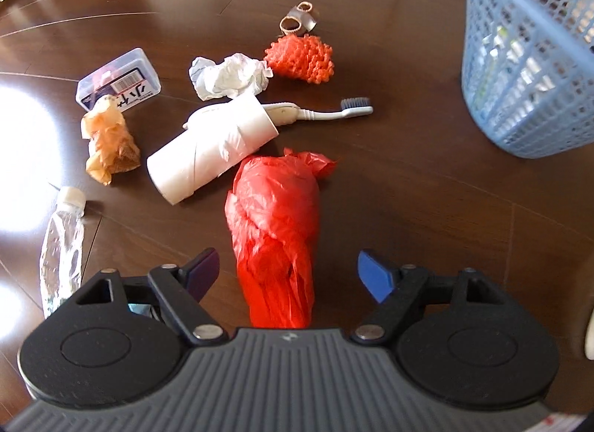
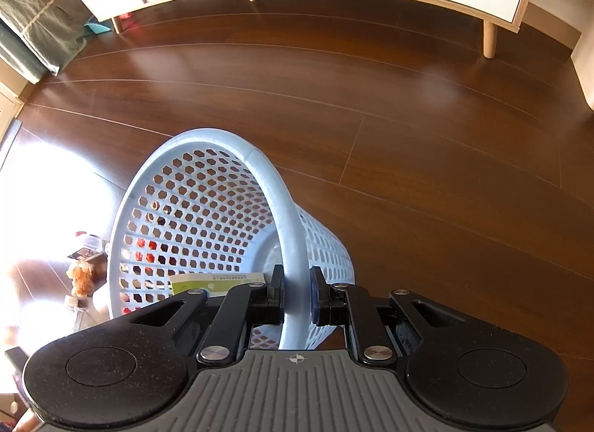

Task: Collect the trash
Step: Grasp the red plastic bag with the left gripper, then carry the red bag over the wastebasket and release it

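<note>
Left claw (image 1: 286, 278) hangs released astride the red plastic bag (image 1: 274, 231) on the floor; right claw (image 2: 297, 296) clenches the blue basket (image 2: 208, 209) rim. Next, likely: pinch the bag, lift it basketward.

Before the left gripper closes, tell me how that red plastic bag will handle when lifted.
The red plastic bag looks crinkled and thin, so it will probably crush between the fingers rather than resist. It is likely light for its bulk. Its loose knotted end may dangle, and the glossy film could slip unless pinched firmly.
</note>
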`<state>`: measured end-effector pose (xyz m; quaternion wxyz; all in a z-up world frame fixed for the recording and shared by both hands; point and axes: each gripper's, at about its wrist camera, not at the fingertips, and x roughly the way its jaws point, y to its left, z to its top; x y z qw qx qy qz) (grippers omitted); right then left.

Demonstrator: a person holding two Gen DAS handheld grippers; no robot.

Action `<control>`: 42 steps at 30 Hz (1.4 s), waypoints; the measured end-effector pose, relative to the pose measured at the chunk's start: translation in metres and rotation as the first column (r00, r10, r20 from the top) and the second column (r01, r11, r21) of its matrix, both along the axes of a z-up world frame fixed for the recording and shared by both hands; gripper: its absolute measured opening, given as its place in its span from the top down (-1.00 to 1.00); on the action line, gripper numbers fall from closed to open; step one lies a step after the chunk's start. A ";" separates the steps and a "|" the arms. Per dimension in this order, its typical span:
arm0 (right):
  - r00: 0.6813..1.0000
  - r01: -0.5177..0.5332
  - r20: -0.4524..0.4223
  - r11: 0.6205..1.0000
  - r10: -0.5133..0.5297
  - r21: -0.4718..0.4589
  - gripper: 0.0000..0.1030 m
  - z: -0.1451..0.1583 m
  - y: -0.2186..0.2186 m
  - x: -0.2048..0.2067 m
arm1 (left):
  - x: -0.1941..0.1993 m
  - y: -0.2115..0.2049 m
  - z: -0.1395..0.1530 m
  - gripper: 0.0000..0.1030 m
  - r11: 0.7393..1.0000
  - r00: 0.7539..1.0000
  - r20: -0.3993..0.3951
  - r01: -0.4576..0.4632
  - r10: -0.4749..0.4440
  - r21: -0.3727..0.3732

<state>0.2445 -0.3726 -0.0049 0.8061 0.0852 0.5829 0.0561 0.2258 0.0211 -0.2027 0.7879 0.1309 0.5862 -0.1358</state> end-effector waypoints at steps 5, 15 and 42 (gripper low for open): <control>1.000 0.001 -0.001 1.000 -0.001 -0.001 0.82 0.000 -0.001 0.000 | 0.009 -0.006 -0.018 0.09 0.999 1.000 -0.010 -0.012 0.012 0.037; 1.000 0.009 -0.003 1.000 -0.009 -0.003 0.82 -0.001 -0.002 -0.001 | 0.000 -0.005 0.024 0.55 1.000 0.999 0.033 -0.021 0.021 -0.011; 1.000 -0.016 0.009 1.000 0.016 0.002 0.82 -0.003 -0.001 -0.002 | 0.005 -0.108 0.209 -0.11 0.874 0.976 0.212 0.138 -0.041 -0.466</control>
